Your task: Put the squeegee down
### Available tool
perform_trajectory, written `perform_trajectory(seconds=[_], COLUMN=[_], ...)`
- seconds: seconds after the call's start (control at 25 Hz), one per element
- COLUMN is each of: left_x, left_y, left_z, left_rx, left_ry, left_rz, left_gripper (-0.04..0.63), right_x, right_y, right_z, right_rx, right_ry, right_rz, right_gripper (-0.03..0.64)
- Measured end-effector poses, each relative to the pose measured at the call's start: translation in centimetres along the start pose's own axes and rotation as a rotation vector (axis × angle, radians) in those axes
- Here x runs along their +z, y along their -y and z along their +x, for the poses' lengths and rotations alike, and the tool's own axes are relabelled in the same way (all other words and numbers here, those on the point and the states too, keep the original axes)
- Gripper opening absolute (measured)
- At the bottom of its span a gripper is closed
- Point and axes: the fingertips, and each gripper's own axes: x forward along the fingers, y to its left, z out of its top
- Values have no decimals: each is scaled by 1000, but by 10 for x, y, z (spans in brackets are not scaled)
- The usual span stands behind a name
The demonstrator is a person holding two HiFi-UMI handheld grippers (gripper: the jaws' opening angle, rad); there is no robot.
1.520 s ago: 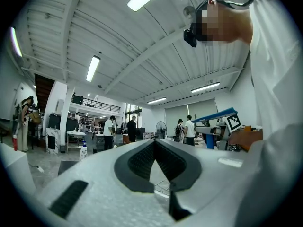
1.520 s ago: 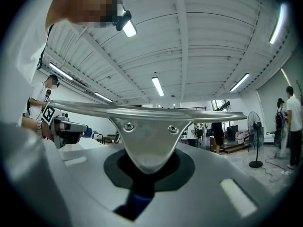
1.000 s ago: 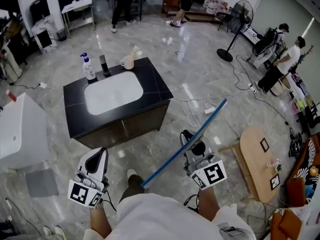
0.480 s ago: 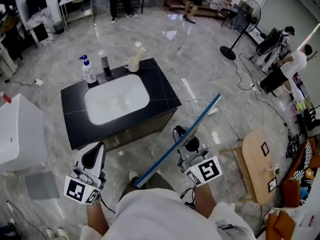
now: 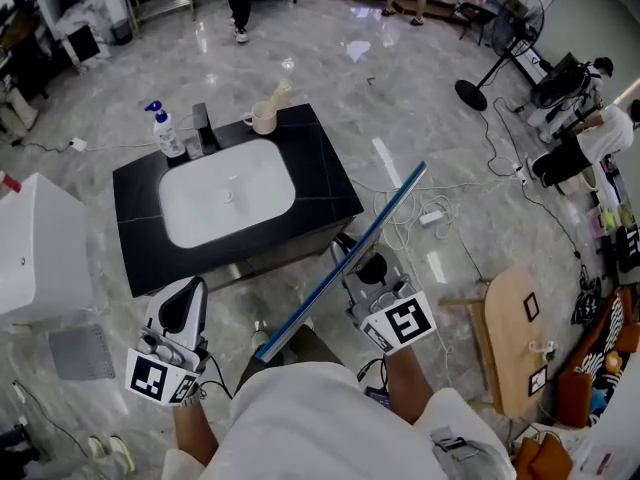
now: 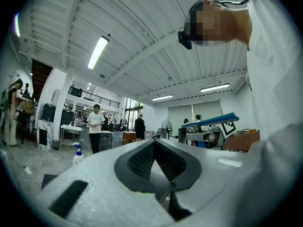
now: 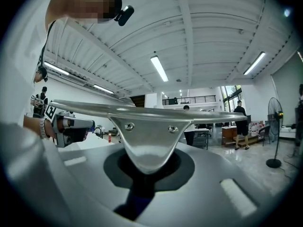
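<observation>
At its centre the stiff, seemingly light squeegee [image 5: 392,211] is clamped by the right gripper [image 5: 366,271]; the left gripper [image 5: 184,298] jaws are closed, empty.

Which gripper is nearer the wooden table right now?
Right. The right gripper, holding the squeegee, is just left of the wooden table in the head view; the left gripper is farther left, past the person's body.

The squeegee [image 5: 340,265] was blue along its blade, silver at the head; countertop [image 5: 325,178] black, basin [image 5: 225,193] white, floor [image 5: 420,98] grey-veined marble.
</observation>
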Motion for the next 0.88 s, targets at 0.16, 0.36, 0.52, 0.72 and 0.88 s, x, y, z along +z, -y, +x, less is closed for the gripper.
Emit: perform_trajectory(seconds=[0.16, 0.36, 0.52, 0.72, 0.88], left_x=[-8, -22, -30, -39, -52], left_y=[-7, -12, -24, -42, -53], left_z=[12, 28, 34, 27, 26], left_rx=[28, 44, 77, 149, 186], left_ry=[-15, -36, -62, -93, -124], left_rz=[-9, -22, -36, -47, -69], left_gripper=[-12, -12, -12, -12, -12], right_x=[-27, -81, -144, -221, -269], right_y=[26, 59, 87, 115, 134], right_z=[27, 75, 119, 163, 189], right_rx=[35, 89, 146, 181, 182], right_ry=[-82, -223, -408, -589, -683], right_rz=[-52, -115, -148, -146, -118], right_gripper=[38, 38, 40, 41, 41])
